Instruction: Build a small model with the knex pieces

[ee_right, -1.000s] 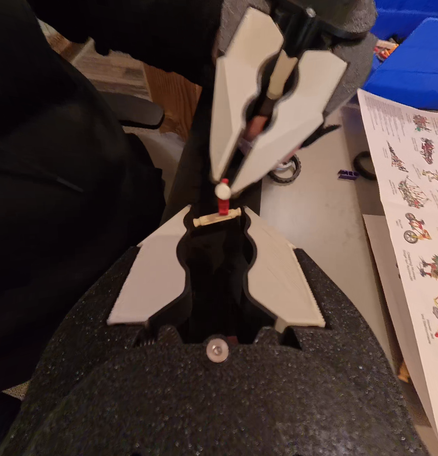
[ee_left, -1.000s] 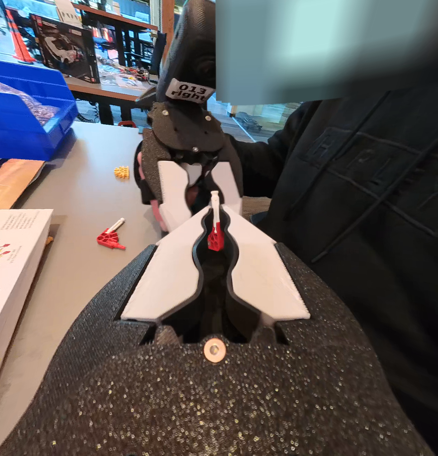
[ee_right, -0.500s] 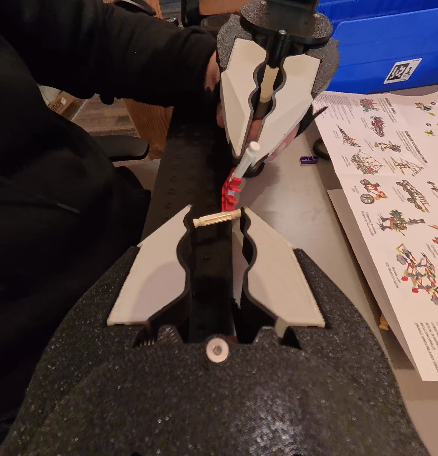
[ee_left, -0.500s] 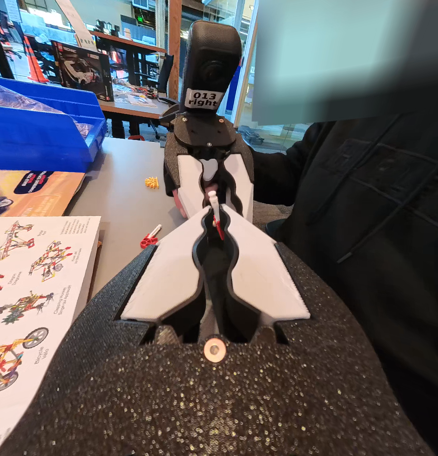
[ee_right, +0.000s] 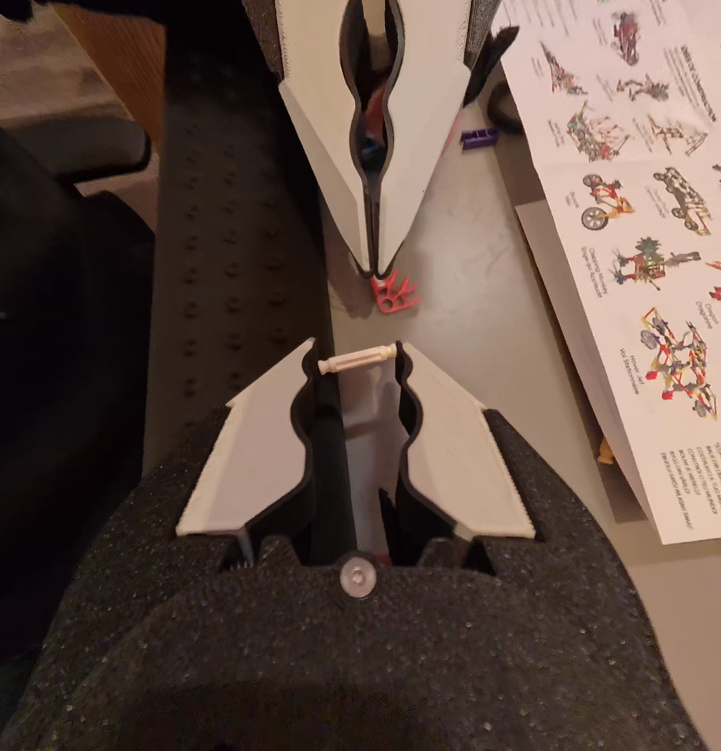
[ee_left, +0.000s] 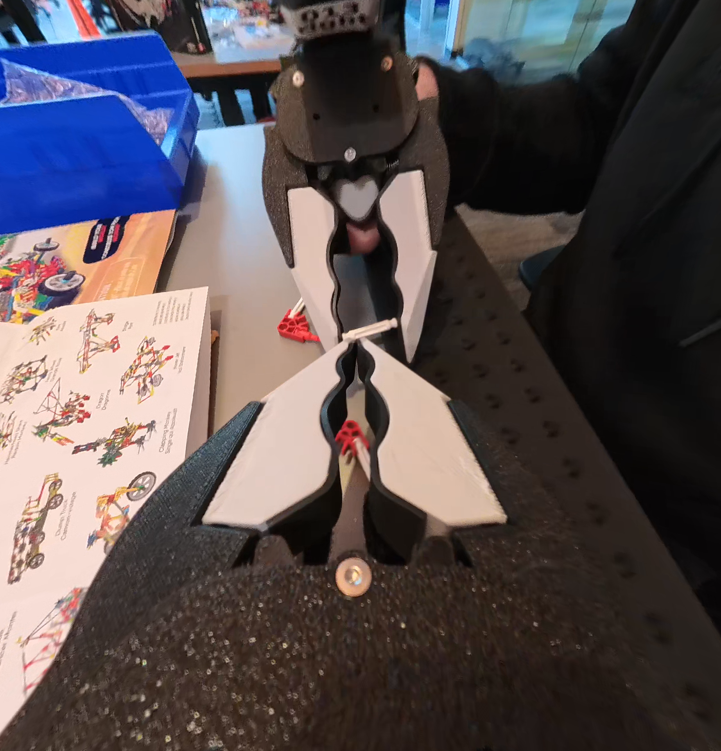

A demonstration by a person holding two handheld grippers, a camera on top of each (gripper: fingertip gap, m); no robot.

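In the left wrist view, a blue bin [ee_left: 86, 134] stands far left on the grey table [ee_left: 237, 227]. In front of it lies an orange printed box [ee_left: 119, 252], and nearer still an instruction sheet [ee_left: 86, 406] of coloured model drawings. Right of the sheet, a loose red connector [ee_left: 292, 325] with a white rod in it lies on the table, just beside the right gripper's finger.

The left gripper [ee_left: 355, 347] has its fingertips drawn together. A red connector [ee_left: 350, 435] on a white stick sits in the hollow between its fingers, behind the tips and off the table.

Facing it tip to tip, the right gripper [ee_right: 357, 353] has its fingers spread and clamps a short white rod [ee_right: 357, 359] crosswise, end to end, between its tips. This rod almost touches the left gripper's tips.

To the right runs a black perforated board [ee_left: 533, 386], and beyond it is a person's black sleeve [ee_left: 513, 122].
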